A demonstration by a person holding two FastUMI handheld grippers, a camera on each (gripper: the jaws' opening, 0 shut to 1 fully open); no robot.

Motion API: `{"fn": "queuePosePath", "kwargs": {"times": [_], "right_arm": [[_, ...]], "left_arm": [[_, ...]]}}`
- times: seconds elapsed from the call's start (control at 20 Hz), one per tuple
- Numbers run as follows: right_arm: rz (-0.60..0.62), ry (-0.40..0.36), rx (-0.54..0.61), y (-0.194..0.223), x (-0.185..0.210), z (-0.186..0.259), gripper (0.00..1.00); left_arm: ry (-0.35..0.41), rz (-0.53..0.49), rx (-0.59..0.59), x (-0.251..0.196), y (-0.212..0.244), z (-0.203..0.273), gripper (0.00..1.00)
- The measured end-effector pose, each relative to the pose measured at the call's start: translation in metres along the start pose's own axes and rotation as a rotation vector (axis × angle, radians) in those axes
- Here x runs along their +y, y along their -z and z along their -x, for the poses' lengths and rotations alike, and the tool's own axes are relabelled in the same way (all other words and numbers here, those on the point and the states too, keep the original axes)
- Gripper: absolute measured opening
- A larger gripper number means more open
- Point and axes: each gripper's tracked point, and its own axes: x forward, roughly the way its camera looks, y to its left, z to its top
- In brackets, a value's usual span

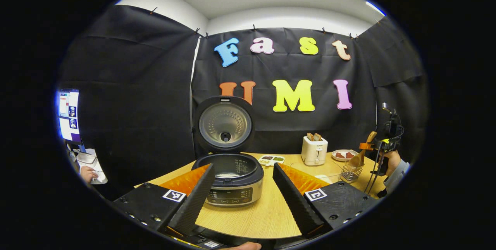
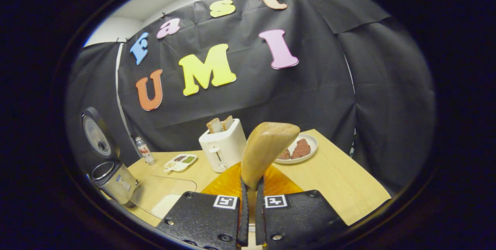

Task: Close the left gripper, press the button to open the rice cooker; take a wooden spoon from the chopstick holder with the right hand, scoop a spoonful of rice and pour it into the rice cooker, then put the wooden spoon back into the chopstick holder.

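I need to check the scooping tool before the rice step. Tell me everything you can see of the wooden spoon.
The wooden spoon looks like pale, smooth, unpainted wood with a broad rounded bowl. In the right gripper view the right gripper is shut on its handle just below the bowl, which stands up tilted to the right, with nothing on the side that shows. In the left gripper view the spoon hangs bowl down at the wire chopstick holder, near the table's right edge; whether it touches the holder is unclear.

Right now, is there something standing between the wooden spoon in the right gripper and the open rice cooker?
Nothing visible blocks it. The right gripper holds the wooden spoon; the rice cooker stands lid-up across bare table. The toaster sits farther back.
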Motion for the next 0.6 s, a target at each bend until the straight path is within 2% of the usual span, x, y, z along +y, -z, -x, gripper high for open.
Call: {"fn": "queuePosePath", "kwargs": {"times": [0.25, 0.6], "right_arm": [[0.085, -0.042, -0.059, -0.034, 0.036, 0.028, 0.12], [0.127, -0.154, -0.083, -0.052, 0.120, 0.048, 0.10]], "left_arm": [[0.009, 0.004, 0.004, 0.006, 0.000, 0.000, 0.96], [0.011, 0.014, -0.013, 0.011, -0.003, 0.004, 0.96]]}}
